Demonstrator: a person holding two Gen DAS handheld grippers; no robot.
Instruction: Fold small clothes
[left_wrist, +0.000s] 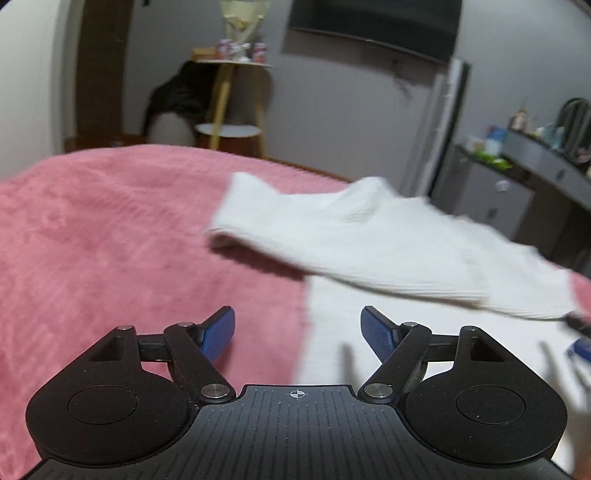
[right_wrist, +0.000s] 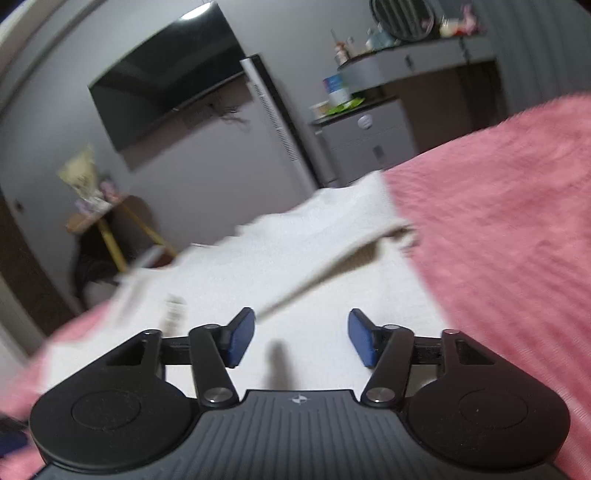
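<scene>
In the left wrist view, the left gripper (left_wrist: 297, 334) is hovering wide open and empty, the white garment (left_wrist: 369, 236) lying ahead and to its right on the pink bed cover (left_wrist: 110, 229). In the right wrist view, the right gripper (right_wrist: 301, 338) is gaping empty over the garment (right_wrist: 295, 251), a fold lying just ahead.

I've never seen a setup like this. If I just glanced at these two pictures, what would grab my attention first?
Probably the fluffy pink blanket that fills the middle of both views, with a white ribbed knit garment lying on it, one part folded over the rest. In the foreground, each view shows a black gripper with blue pads, the left gripper and the right gripper, both open and holding nothing.
</scene>
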